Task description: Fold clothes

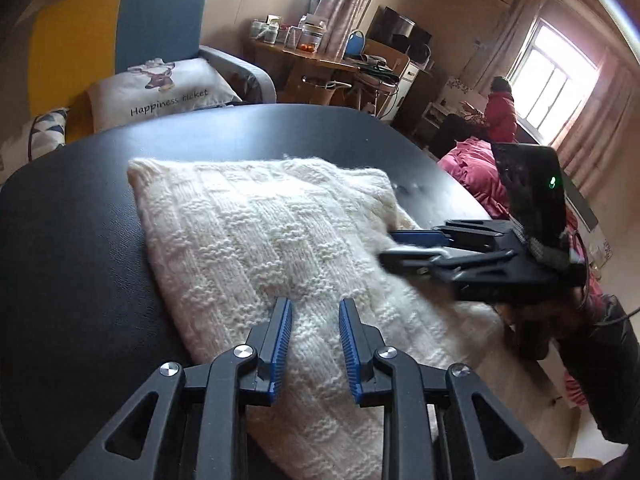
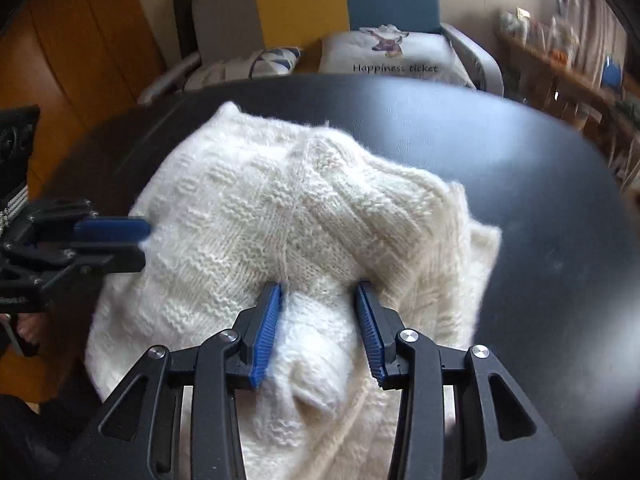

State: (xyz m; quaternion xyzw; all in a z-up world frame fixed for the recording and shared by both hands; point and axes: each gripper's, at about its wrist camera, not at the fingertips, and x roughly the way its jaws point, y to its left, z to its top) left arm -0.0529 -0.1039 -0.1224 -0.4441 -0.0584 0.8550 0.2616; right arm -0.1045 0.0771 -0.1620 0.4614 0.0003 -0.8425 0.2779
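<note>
**Ana:** Left wrist view first — the left gripper [image 1: 313, 312] hangs over the near part of the white knitted sweater [image 1: 256, 232], fingers apart, with only knit showing in the gap and nothing pinched. The sweater lies folded on the black table [image 1: 72, 240], its long axis running from the far left corner down toward the camera.

**Ben:** And the right gripper [image 1: 390, 246] comes in from the right side, tips at the sweater's right edge. Its fingers sit one above the other with a narrow gap, and I can't tell from here whether wool is caught between them.

**Ana:** Right wrist view, then. The right gripper [image 2: 320, 292] has its fingers apart either side of a rolled bulge of the sweater [image 2: 280, 208] — the blue pads [image 2: 267, 332] flank it, not visibly pressing.

**Ben:** So the wool is between them but loose, I'd say. The left gripper [image 2: 142, 242] reaches in from the left, tips touching the sweater's left edge.

**Ana:** What matters next: that bulge lies straight ahead of the right fingers, so the right hand is nearer to it.

**Ben:** Agreed — my guess is smoothing or tucking.
</note>
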